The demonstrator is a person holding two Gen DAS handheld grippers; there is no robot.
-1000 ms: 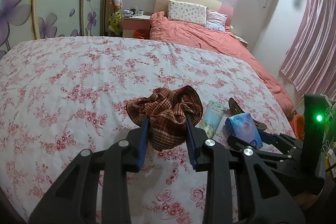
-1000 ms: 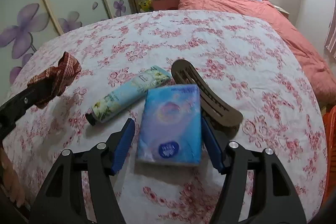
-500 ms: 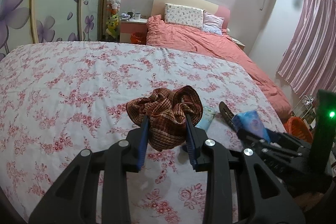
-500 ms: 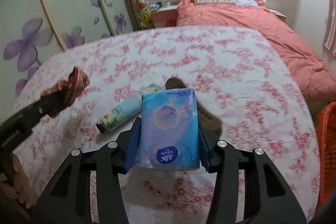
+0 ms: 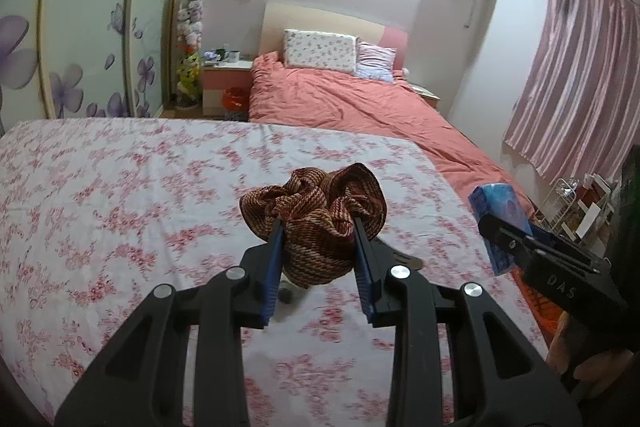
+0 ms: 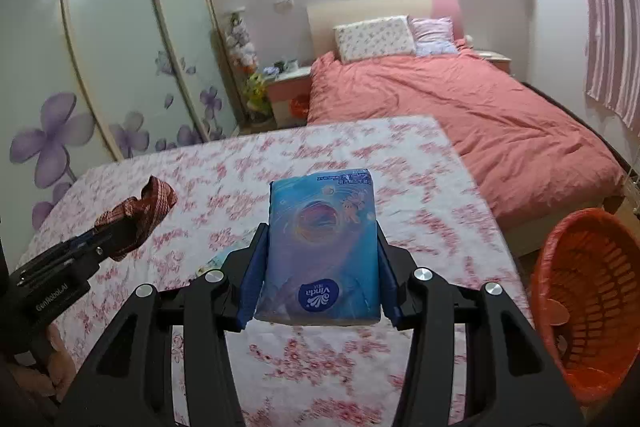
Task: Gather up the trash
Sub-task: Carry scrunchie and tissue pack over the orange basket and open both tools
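Scrunchie and tissue pack, both up off the bed

The brown striped scrunchie [image 5: 316, 223] hangs bunched and crumpled above the floral bedspread. To its right, a blue tissue pack [image 6: 322, 247] is held roughly flat, its logo end nearest, with the orange basket [image 6: 592, 291] off to its right.

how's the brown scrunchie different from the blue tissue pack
The scrunchie is a crumpled ring of brown striped fabric; the tissue pack is a smooth, blue, printed rectangular block. The scrunchie sits in the left gripper, the pack in the right gripper. Both are clamped between blue pads, lifted off the floral sheet.
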